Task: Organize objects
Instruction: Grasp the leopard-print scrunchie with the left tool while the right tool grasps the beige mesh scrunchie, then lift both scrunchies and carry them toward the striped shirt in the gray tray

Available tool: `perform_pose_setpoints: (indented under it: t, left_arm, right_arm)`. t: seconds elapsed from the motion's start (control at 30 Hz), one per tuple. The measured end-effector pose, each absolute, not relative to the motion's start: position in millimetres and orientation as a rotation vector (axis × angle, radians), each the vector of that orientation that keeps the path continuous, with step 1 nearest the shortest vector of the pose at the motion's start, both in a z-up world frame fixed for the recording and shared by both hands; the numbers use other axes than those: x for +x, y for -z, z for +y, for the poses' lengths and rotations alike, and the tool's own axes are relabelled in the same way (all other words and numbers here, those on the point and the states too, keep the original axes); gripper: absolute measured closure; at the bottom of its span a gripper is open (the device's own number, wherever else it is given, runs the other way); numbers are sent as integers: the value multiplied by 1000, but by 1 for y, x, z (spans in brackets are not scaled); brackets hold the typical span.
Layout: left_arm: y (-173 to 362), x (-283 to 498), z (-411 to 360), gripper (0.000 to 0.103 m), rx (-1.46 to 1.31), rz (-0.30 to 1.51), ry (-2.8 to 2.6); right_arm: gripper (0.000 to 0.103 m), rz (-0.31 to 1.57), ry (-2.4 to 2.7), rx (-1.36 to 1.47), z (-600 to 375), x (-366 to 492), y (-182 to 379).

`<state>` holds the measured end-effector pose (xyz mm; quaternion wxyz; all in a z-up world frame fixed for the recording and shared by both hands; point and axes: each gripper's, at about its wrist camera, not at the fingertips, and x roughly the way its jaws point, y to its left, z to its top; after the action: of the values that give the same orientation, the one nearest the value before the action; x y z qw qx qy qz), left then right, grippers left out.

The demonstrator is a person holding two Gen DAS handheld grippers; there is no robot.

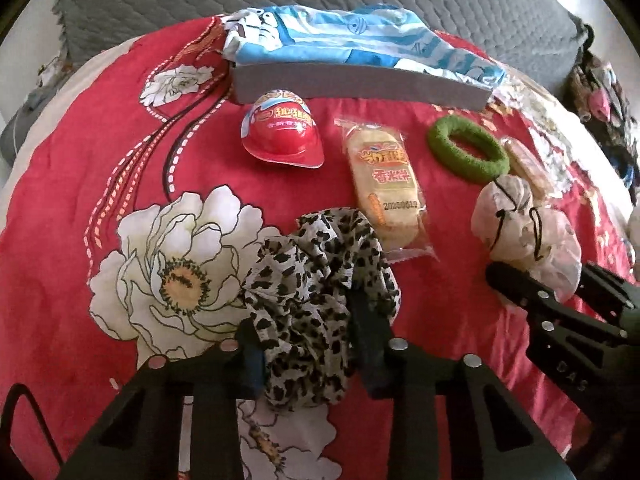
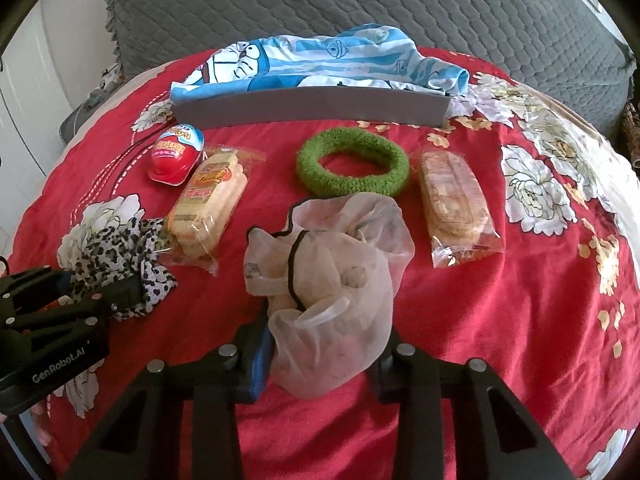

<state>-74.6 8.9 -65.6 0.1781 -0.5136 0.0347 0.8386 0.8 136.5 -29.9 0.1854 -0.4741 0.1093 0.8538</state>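
Bedding in red with large white flowers (image 1: 80, 208) is spread under everything, and a grey quilted cover (image 2: 360, 8) is seen beyond its far edge. Near that far edge a long grey box (image 2: 312, 106) is set, with a blue-and-white cartoon cloth (image 2: 320, 64) draped over it. In front of the box a row is formed: a red egg-shaped toy capsule (image 1: 282, 132) toward the left edge, a rice-cracker packet (image 1: 384, 184) just beside it, a green fuzzy ring (image 2: 352, 168), and a second cracker packet (image 2: 456, 208) toward the right edge. Nearer the front edge, a pale sheer scrunchie (image 2: 332, 280) is clamped between the fingers of the right gripper (image 2: 320, 356), and a leopard-print scrunchie (image 1: 312, 300) is pinched by the left gripper (image 1: 308, 360). The two scrunchies are kept well apart, the leopard one near the first packet's end.
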Motion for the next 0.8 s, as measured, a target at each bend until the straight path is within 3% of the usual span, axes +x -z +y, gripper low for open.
perform_pose_setpoints:
  t: [0.33, 0.8]
  left_arm:
    - [61, -70, 10, 91, -1422, 116, -2388]
    - [51, -67, 1, 95, -1444, 32, -2353]
  right_arm:
    - [84, 331, -2425, -1339, 137, 3, 28]
    - [86, 363, -2465, -1324, 137, 14, 11]
